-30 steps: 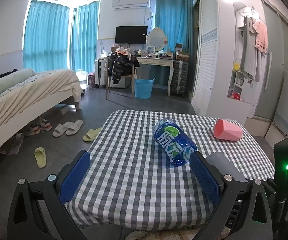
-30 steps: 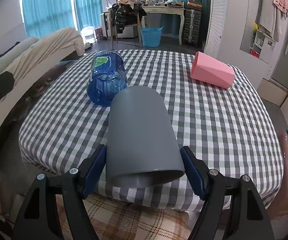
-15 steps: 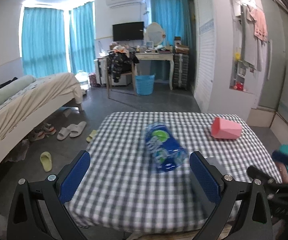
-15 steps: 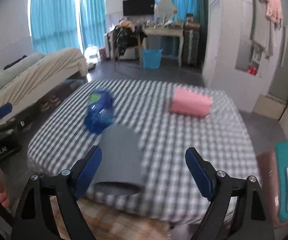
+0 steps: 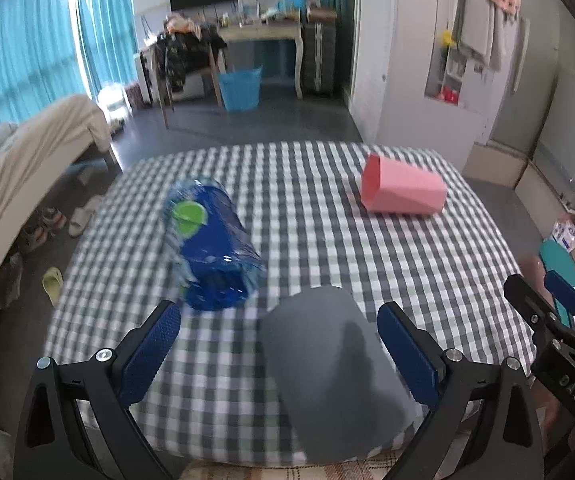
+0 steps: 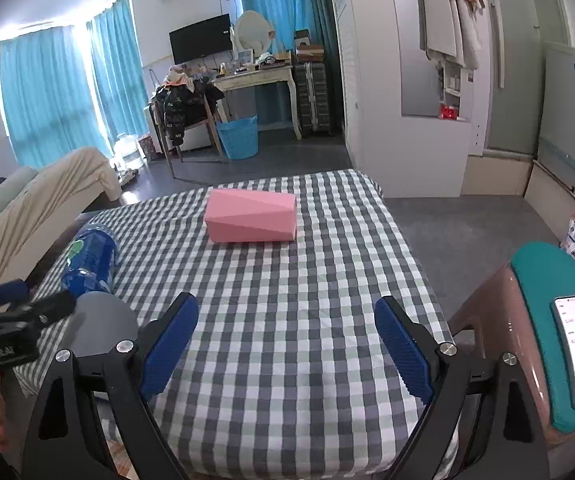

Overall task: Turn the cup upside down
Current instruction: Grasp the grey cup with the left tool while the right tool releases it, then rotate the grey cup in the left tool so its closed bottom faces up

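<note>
A grey cup (image 5: 329, 376) stands upside down, closed base up, near the front edge of the checked table (image 5: 327, 184). It also shows in the right wrist view (image 6: 101, 330), partly hidden by the left gripper. My left gripper (image 5: 279, 354) is open, its blue pads either side of the grey cup and apart from it. My right gripper (image 6: 285, 352) is open and empty over the table's front right part. It shows at the right edge of the left wrist view (image 5: 547, 312).
A blue plastic bottle (image 5: 207, 248) lies on its side left of the grey cup. A pink faceted cup (image 5: 401, 192) lies on its side at the far right of the table. A bed stands left, a chair with a teal back (image 6: 555, 332) at the right.
My right gripper has let go of the grey cup, opened and swung away to the right. The grey cup now stands base up. My left gripper has moved in around it.
</note>
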